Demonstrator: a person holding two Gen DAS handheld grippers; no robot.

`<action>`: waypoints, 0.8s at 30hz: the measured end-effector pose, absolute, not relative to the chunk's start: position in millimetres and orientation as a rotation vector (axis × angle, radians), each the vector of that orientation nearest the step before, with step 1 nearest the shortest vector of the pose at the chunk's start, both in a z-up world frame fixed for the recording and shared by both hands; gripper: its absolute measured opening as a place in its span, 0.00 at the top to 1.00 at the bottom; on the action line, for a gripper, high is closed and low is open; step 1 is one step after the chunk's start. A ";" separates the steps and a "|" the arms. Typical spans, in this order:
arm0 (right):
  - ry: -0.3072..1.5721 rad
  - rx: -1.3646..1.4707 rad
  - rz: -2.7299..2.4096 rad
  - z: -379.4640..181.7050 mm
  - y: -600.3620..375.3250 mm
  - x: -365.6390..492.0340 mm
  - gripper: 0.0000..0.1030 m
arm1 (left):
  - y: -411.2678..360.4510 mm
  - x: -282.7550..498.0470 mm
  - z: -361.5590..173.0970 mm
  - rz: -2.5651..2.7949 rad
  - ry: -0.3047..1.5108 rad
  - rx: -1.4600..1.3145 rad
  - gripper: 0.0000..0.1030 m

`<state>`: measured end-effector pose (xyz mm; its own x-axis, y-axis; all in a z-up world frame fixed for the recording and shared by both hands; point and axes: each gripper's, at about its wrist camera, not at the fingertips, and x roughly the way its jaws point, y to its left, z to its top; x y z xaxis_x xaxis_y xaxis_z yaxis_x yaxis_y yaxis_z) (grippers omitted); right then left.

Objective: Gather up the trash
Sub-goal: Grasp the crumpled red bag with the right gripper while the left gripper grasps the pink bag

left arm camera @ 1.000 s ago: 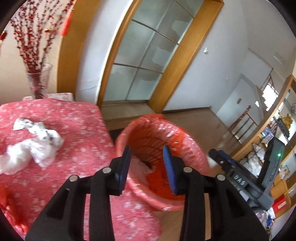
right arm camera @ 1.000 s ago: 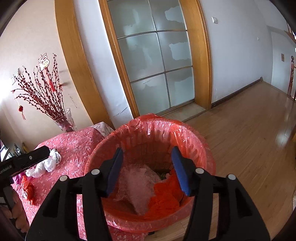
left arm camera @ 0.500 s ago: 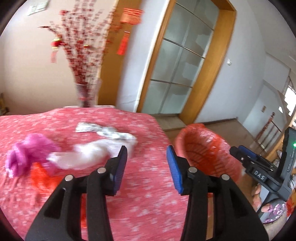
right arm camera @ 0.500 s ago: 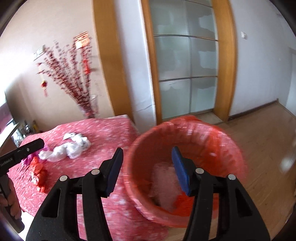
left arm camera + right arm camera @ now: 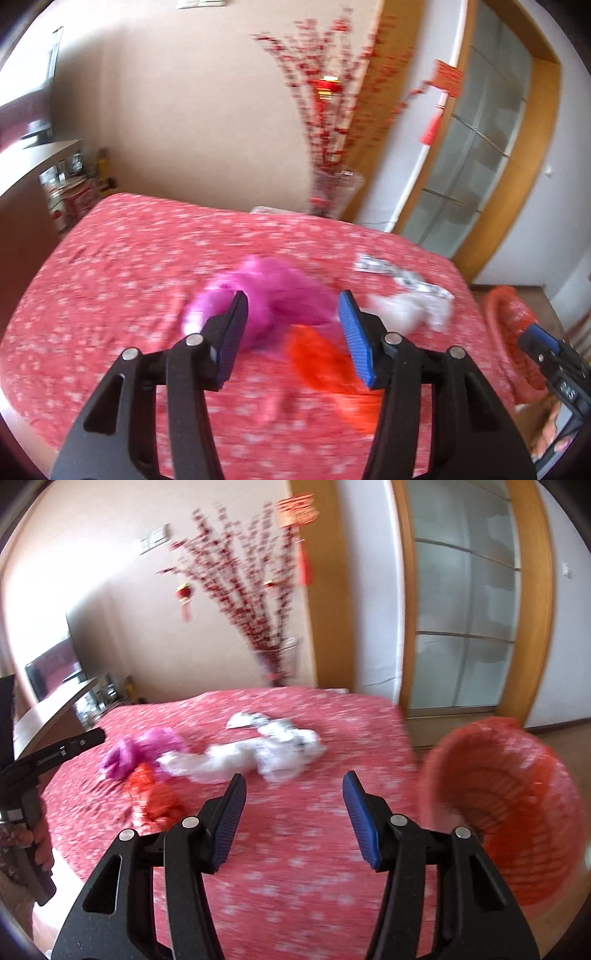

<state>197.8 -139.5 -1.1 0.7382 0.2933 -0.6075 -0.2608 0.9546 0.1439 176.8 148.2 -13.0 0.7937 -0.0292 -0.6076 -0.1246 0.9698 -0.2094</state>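
**Both grippers over the table, trash still lying there**

The left gripper (image 5: 293,332) hangs over the red tablecloth (image 5: 110,280), its jaws opening with nothing gripped; the pink wad (image 5: 273,291) and the orange scrap (image 5: 317,362) show blurred through the gap, lying on the cloth below. The right gripper (image 5: 293,814) stands about half open and empty, aimed at bare cloth. Beyond it lies the white plastic (image 5: 258,757), with the pink wad and the orange scrap to its left, all close together near mid-table. The bin (image 5: 509,812), lined in orange-red, stands just off the table's right edge. Farther back, a vase (image 5: 277,664) of red branches stands at the wall.
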 end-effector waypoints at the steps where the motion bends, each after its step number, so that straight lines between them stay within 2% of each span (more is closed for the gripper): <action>1: 0.683 0.048 0.329 -3.2 -128.2 198.9 0.46 | 157.6 176.2 -14.8 0.071 0.655 -0.252 0.49; 8: 0.733 0.014 0.468 -19.1 -60.3 201.8 0.46 | 197.5 173.6 -26.0 0.149 0.669 -0.276 0.47; 16: 0.801 -0.022 0.516 -45.4 -15.2 208.8 0.33 | 216.0 172.6 -35.2 0.183 0.687 -0.282 0.46; 22: 0.867 -0.060 0.535 -67.9 2.4 213.3 0.33 | 222.3 177.0 -42.1 0.187 0.705 -0.295 0.45; 23: 0.874 -0.066 0.546 -71.1 4.9 212.3 0.34 | 222.2 177.9 -42.9 0.185 0.707 -0.295 0.45; 24: 0.875 -0.072 0.554 -72.5 6.4 210.7 0.42 | 220.8 178.4 -44.0 0.184 0.708 -0.293 0.45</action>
